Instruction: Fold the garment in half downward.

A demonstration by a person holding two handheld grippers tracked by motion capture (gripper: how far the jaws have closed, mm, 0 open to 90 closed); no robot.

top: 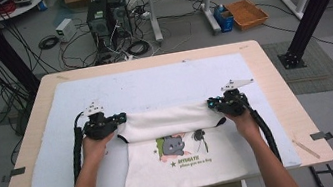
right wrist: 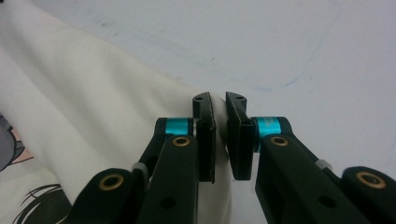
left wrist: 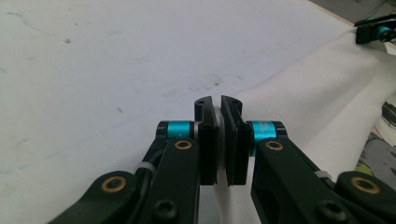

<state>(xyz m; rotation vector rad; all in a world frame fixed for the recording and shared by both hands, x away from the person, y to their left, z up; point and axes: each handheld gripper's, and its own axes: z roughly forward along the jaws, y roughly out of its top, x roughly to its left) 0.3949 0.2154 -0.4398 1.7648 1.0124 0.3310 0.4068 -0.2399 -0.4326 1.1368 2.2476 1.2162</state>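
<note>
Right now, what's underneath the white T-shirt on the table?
The T-shirt lies on a pale blue mat covering the wooden table. Whatever sits beneath its folded-over top part is hidden.

The cream cotton T-shirt with the printed cartoon (top: 177,145) looks soft and matt, its weave fine, the print flat and slightly duller than the cloth around it. Under it, the pale blue-white felt-like mat (top: 152,83) shows a matt, faintly scuffed surface with small dark specks. The light wooden tabletop (top: 275,86) has a smooth, satin finish along its bare edge. The left gripper (left wrist: 219,105) shows matt black plastic jaws, glossy turquoise anodised metal collars and brass-coloured rivets; the right gripper (right wrist: 218,100) has the same finish, clamping cloth.
</note>
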